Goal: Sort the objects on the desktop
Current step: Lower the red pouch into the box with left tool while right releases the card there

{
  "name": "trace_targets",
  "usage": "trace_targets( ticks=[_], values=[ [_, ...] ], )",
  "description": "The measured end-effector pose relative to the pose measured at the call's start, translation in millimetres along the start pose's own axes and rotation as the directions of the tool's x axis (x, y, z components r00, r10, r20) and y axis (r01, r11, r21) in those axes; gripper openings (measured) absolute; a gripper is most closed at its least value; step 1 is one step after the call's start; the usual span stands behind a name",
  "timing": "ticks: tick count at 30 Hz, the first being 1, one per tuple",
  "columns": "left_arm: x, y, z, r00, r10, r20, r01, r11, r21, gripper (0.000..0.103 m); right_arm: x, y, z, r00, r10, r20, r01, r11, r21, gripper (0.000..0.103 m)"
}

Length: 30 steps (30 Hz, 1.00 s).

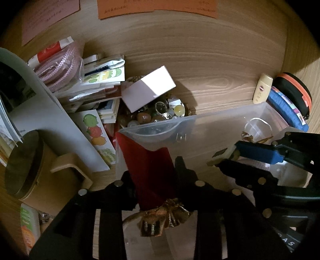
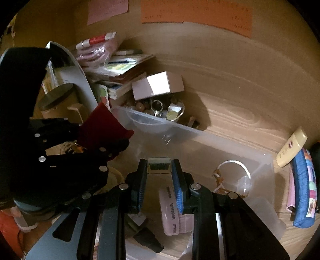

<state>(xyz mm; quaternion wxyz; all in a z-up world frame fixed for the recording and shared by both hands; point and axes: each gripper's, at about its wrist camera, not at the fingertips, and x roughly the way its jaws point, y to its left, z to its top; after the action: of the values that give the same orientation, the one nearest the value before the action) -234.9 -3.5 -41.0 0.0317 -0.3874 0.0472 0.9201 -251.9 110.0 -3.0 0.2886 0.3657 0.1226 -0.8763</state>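
Left tongs [image 1: 154, 176] clamped a dark red velvet pouch [image 1: 148, 170]; right tongs [image 2: 159, 170] clamped a small clear rectangular case [image 2: 159, 165] above the translucent plastic bin [image 2: 230, 148].

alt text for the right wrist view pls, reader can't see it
The right claw is shut on a small clear block above a translucent plastic bin on a wooden desk. At left, the left claw grips a red pouch; a white box sits behind the bin.

You are working over a light wood-grain desk [image 1: 210, 66] that meets a matching wooden back panel [image 2: 200, 46]. Pink [image 2: 108, 10] and orange [image 2: 196, 16] paper notes hang on that panel. Light is dim and warm, with hard shadows.
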Motion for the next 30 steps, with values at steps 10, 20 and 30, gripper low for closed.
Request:
trace_targets(
  ticks=[10,20,30],
  values=[
    [-7.0,5.1,-0.9,1.000,-0.008,0.004,0.008,1.000,0.008,0.040,1.7,-1.7,-3.8,1.000,-0.010,-0.009,0.010,1.000,0.003,0.023],
    [-9.8,4.9,-1.3,1.000,-0.027,0.003,0.027,1.000,0.009,0.047,-2.5,-4.8,-4.7,1.000,-0.002,0.003,0.002,1.000,-0.012,0.023],
    [-13.8,-2.6,-1.4,0.999,-0.041,0.013,0.041,0.999,0.022,0.063,-28.9,-16.2,-3.4,0.995,-0.036,0.089,0.036,0.999,-0.005,0.048]
  ],
)
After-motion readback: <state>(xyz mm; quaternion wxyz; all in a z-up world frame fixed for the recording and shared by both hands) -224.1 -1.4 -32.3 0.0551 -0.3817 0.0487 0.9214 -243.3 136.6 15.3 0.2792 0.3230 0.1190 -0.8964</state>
